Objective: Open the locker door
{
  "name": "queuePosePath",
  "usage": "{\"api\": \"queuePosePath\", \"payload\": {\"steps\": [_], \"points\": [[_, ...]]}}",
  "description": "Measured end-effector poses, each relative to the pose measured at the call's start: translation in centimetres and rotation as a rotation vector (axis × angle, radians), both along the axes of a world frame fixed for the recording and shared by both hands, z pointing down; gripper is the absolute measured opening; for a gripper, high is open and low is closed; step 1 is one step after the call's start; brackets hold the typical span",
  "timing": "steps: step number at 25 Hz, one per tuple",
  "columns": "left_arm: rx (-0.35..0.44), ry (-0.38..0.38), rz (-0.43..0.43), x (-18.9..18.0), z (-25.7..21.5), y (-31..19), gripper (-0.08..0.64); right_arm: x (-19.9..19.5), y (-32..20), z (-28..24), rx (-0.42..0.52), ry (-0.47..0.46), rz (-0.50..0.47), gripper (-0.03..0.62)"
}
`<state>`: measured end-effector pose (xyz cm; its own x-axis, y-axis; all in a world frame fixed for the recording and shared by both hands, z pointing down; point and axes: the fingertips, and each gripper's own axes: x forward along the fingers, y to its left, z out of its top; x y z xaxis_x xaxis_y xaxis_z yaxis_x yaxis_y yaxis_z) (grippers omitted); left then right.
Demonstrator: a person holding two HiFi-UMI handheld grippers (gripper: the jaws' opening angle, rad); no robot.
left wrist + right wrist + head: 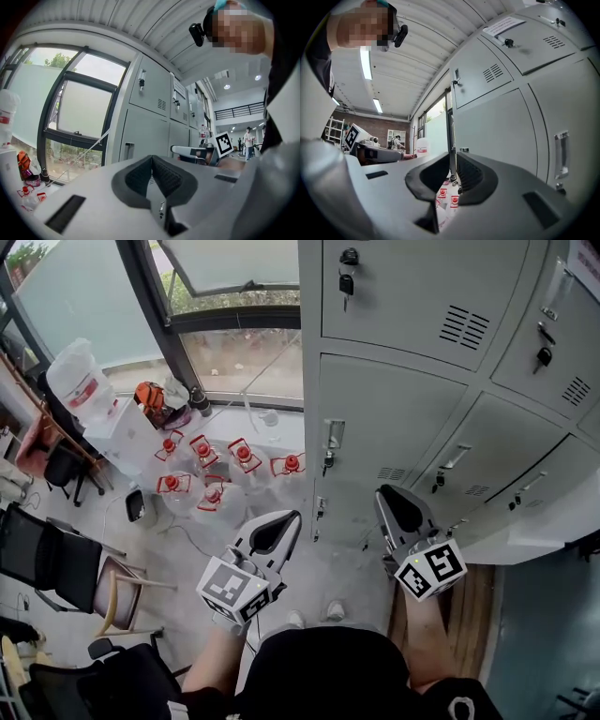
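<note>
A: Tools 1st. Your left gripper (pixel 287 520): jaws pressed together, nothing btwn them. Your right gripper (pixel 387 495): same, pads closed to a sliver, empty. Both point level, just short of the lockers (pixel 506 442), touching nothing.

B: Agreed. Your target's prob. the locker door (pixel 398 423) straight ahead, the middle 1 of the 3 you see in the left-most column. It sits flush w/ its neighbours, so it's shut. Can't be sure it's that 1, though.

A: Handling: it looks like thin painted sheet steel. Stiff, light, should swing easy once the latch lets go. The paint's smooth, so skip the flat face; you'd slip.

B: Take the recessed pull (pixel 335 434) at the door's left edge. The hinge is likely on the right, so that's your best leverage.

A: 2 options: spread the jaws & pinch the pull's lip, or hook 1 closed tip behind it. Mind the lock (pixel 328 463) just under it, w/ what looks like a key hanging. Bump it & it may twist.

B: If it's locked it won't budge. Don't yank.
</note>
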<state>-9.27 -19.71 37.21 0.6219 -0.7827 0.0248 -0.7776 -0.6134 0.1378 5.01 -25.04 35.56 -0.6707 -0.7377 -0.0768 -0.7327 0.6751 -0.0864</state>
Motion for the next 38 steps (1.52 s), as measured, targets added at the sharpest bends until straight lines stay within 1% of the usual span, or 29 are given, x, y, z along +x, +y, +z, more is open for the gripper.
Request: {"api": "queuePosePath", "payload": {"steps": [4, 8, 13, 16, 19, 20, 21, 22, 25, 28, 35, 38], "points": [[-0.015, -0.006, -0.055, -0.8, 0.5, -0.4, 0.023, -1.1, -2.2, 1.0, -0.009, 0.017, -0.032, 0.048], [-0.024, -0.019, -0.105, -1.7, 0.8, -0.7, 0.023, -2.5, -4.3, 2.2, -0.035, 0.008, -0.06, 0.049], [-0.032, -0.046, -0.154, -2.6, 0.9, -0.9, 0.023, -4.0, -6.8, 3.9, -0.049, 0.001, -0.065, 0.049], [-0.024, -0.048, -0.17, -3.0, 1.1, -1.0, 0.023, -5.0, -8.1, 4.6, -0.059, -0.006, -0.074, 0.05], [-0.033, -0.053, -0.195, -3.5, 1.5, -1.0, 0.023, -6.1, -9.0, 4.9, -0.066, -0.012, -0.084, 0.052], [-0.036, -0.054, -0.204, -3.7, 1.5, -0.9, 0.023, -6.5, -9.2, 5.0, -0.066, -0.01, -0.086, 0.056], [-0.041, -0.054, -0.212, -4.0, 1.7, -0.9, 0.023, -6.8, -9.4, 5.1, -0.066, -0.008, -0.089, 0.074], [-0.049, -0.053, -0.222, -4.3, 1.9, -0.9, 0.023, -7.2, -9.7, 5.1, -0.066, -0.007, -0.093, 0.111], [-0.071, -0.05, -0.25, -5.1, 2.6, -0.9, 0.023, -8.2, -10.3, 5.2, -0.068, -0.008, -0.101, 0.131], [-0.072, -0.057, -0.264, -5.5, 2.7, -0.9, 0.023, -8.9, -10.8, 5.4, -0.062, 0.004, -0.095, 0.159], [-0.093, -0.06, -0.298, -6.5, 2.7, -1.0, 0.023, -10.1, -12.1, 5.8, -0.04, 0.069, -0.053, 0.166], [-0.088, -0.057, -0.3, -6.6, 2.6, -1.2, 0.023, -10.4, -12.6, 5.9, -0.024, 0.095, -0.031, 0.166]]}}
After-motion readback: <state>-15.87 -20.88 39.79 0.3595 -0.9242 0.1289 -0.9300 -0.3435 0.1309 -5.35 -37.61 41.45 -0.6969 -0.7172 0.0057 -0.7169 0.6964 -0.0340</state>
